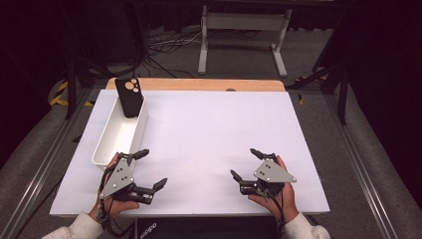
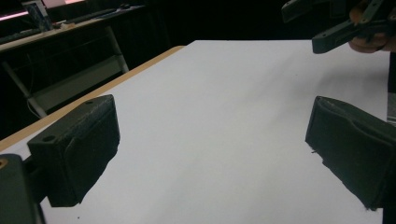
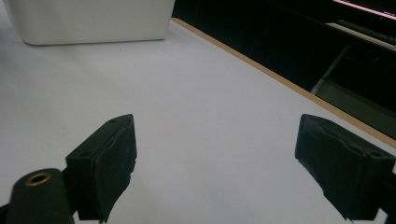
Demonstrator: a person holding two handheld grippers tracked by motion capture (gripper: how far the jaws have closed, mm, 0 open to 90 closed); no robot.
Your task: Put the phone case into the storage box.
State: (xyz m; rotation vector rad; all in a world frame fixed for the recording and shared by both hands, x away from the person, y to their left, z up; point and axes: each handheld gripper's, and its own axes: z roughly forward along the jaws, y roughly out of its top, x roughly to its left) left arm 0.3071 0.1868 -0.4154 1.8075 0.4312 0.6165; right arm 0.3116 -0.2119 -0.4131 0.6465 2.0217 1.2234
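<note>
Grippers sit idle at the near edge of the white table, both spread wide with nothing between the jaws: left gripper at about 7 o'clock, right gripper at about 5 o'clock, each held in a hand with a pale sleeve showing at the bottom of the high view. The thing in play is the black phone case, at roughly 11 o'clock on the table, standing tilted against the far end of the white bin, camera cutouts up; its lower end is inside the bin, its top pokes above the rim. The left gripper is nearest, just beside the bin's near end, so judging from that, the reach probably falls to the left hand. To do it well: go forward along the bin, come in over the rim, turn the jaws to pinch the case across its thin faces near the upper edge, close firmly, lift straight up so the case clears the bin wall without dragging the bin. The right gripper could steady the bin wall, seen at 11 o'clock in its own view. A soft case may flex, so grip away from the cutouts. Writing: a faint pale word on the dark surface below the table's near edge, too blurred to read; no brand legible on case or bin.
</note>
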